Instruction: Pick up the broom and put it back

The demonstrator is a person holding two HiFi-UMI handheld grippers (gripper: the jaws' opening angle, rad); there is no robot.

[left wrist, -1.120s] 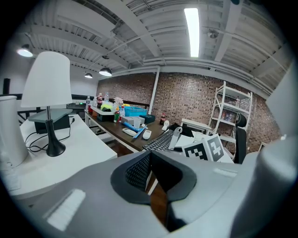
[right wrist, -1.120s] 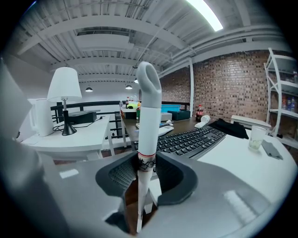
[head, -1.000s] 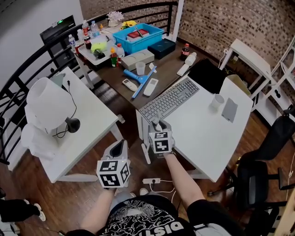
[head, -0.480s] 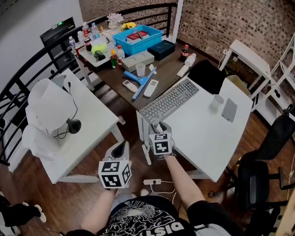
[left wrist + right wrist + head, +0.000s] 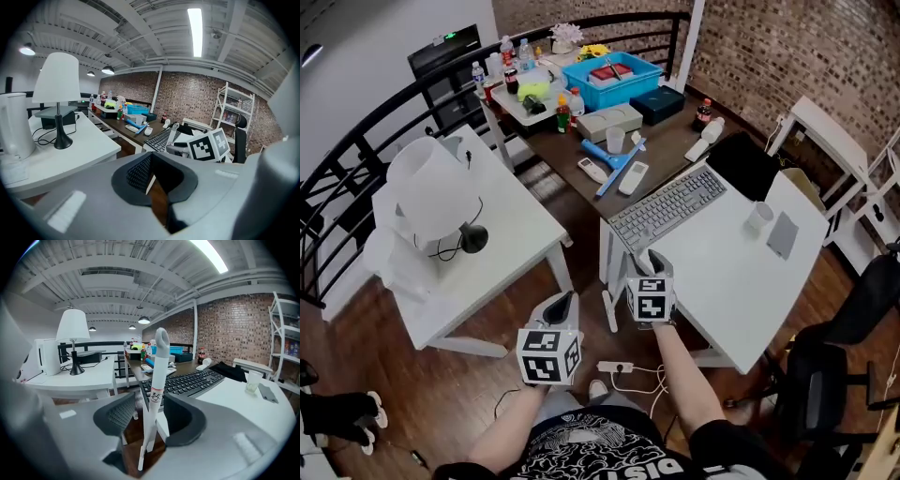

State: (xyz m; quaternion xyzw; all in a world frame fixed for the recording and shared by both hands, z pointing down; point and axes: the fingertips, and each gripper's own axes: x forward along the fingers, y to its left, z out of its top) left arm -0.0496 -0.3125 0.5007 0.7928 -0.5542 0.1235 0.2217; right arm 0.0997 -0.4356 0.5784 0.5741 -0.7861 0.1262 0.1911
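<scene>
my right gripper [image 5: 149, 414] is opening its jaws. the white broom handle [image 5: 157, 376] stands upright between them, not clamped, with a gap at the left pad and the right pad close beside it. the handle is at the front edge of the white desk [image 5: 722, 272], just in front of the keyboard [image 5: 667, 204]. my left gripper [image 5: 563, 302] is closed on nothing, low over the wood floor.

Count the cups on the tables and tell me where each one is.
2. A clear cup stands on the dark table; a white cup stands on the white desk, right of the keyboard. Clutter at the dark table's far end may hide more.
</scene>
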